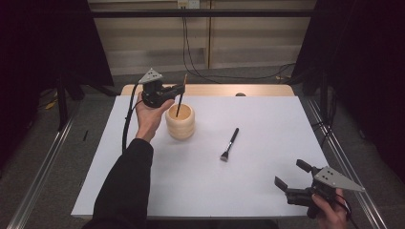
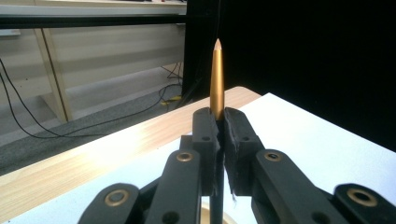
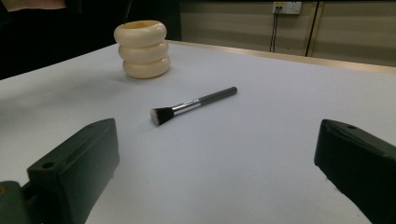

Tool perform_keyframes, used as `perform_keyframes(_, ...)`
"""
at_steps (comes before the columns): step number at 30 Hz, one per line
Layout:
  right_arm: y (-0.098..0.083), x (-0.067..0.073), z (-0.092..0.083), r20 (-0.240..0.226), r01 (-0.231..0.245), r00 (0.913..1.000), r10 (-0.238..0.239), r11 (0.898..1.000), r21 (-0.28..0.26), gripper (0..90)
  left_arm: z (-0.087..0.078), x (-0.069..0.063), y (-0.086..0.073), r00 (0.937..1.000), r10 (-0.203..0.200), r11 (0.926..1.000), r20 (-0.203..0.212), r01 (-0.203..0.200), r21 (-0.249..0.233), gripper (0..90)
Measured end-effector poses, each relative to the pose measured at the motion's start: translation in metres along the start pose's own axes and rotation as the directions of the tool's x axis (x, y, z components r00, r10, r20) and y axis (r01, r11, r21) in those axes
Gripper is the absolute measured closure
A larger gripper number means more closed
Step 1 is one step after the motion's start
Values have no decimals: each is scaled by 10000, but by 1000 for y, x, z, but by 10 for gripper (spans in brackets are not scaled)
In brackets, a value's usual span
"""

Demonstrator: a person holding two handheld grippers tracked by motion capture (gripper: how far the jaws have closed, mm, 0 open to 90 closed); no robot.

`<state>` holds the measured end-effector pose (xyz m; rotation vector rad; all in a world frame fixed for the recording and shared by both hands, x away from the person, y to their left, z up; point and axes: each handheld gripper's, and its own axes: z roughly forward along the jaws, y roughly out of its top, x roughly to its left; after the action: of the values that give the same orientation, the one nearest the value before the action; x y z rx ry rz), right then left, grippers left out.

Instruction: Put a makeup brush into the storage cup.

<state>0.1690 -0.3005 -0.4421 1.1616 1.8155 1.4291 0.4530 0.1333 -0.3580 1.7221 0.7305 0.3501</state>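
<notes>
The left hand-held gripper (image 1: 180, 91) was black, with a grey three-cornered plate on top dotted by small dark screw holes, and a thick black cable looped down from it beside the forearm. A long black sleeve covered the left arm to the wrist. In the left gripper view its linkage arms were matte black plastic, each pivot ringed in brass, with black screw holes in the blocky jaws. The right hand-held gripper (image 1: 291, 174) matched it — black body, grey triangular plate, chunky rectangular jaws — and a cable trailed under the hand
</notes>
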Motion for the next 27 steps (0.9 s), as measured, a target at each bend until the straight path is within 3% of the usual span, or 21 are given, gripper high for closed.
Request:
perform_keyframes(1, 0, 0, 0, -1, 6, 10000, -6, 10000, 0, 0, 1, -1, -1, 9998, 30, 10000, -209, -29, 45, 842)
perform_keyframes(2, 0, 0, 0, 7, 13, 10000, -13, 10000, -20, 0, 1, 0, -2, 10000, 2, 10000, 6, -2, -35, 842)
perform_keyframes(3, 0, 0, 0, 7, 13, 10000, -13, 10000, -20, 0, 1, -1, -2, 9998, -3, 10000, -206, 4, 35, 842)
perform_keyframes(4, 0, 1, 1, -3, 22, 10000, -22, 10000, -12, 0, 3, -1, -4, 10000, 58, 10000, -26, -58, -6, 842)
perform_keyframes(5, 0, 0, 1, 5, 41, 10000, -41, 10000, -15, 0, 4, -2, -4, 9997, 136, 9998, -180, -134, 121, 841)
perform_keyframes(8, 0, 0, 1, 20, 63, 10000, -63, 10000, -11, 0, 5, -2, -7, 9998, 203, 9997, -35, -202, 113, 841)
perform_keyframes(12, 0, 0, 1, 14, 27, 10000, -27, 10000, -6, 0, 5, -1, -13, 9998, 15, 10000, -202, -13, 79, 841)
perform_keyframes(13, 0, 0, 0, -17, 35, 10000, -35, 10000, -2, 0, 4, 0, -15, 10000, -38, 10000, -46, 38, 25, 841)
perform_keyframes(16, 0, 0, 1, 4, 57, 10000, -57, 10000, -8, 0, 3, 0, -21, 9995, -106, 9998, -282, 110, 139, 841)
perform_keyframes(19, 0, 1, 1, -27, 9, 10000, -9, 10000, 11, 0, 3, 1, -25, 9999, -104, 9999, -10, 104, 62, 841)
perform_keyframes(22, 0, 1, 1, -16, 8, 10000, -8, 10000, 11, 0, 3, 0, -28, 9995, -170, 9997, -275, 175, 160, 841)
perform_keyframes(25, 0, 1, 1, -2, 32, 10000, -32, 10000, -2, 0, 2, 2, -32, 9996, -286, 9996, -6, 286, 43, 841)
perform_keyframes(27, 0, 1, 1, -28, 30, 10000, -30, 10000, 3, 0, 2, 2, -33, 9998, -175, 9997, -113, 177, 152, 841)
